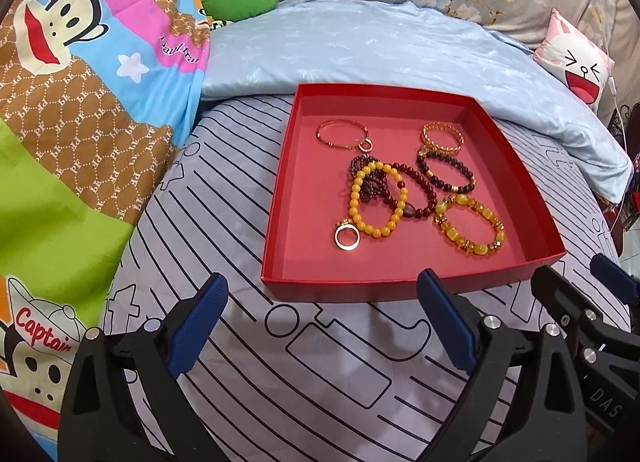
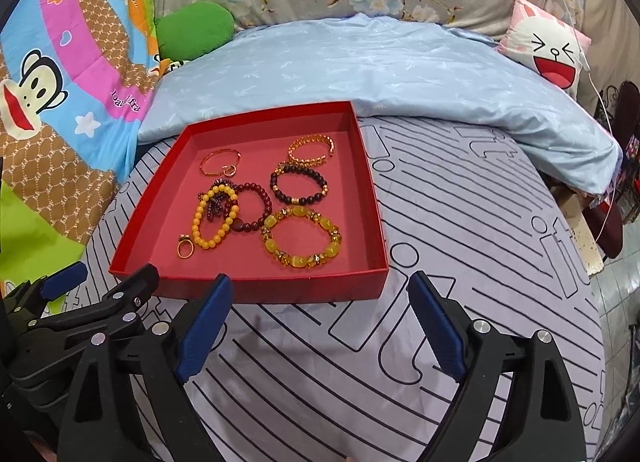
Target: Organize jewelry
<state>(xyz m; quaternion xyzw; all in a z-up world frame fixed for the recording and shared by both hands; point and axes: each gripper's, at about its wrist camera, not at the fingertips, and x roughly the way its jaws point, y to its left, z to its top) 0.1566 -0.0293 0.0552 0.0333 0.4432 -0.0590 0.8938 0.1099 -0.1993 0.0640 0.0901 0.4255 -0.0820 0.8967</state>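
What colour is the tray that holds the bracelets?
Red: the tray shows best in the left wrist view.

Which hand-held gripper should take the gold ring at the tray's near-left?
Left, probably. The gold ring lies in the red tray's left half, nearer the open left hand-held gripper than the right hand-held gripper.

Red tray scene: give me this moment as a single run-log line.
left hand-held gripper: open, empty | right hand-held gripper: open, empty | shallow red cardboard tray: on striped bedsheet, holds bracelets and rings
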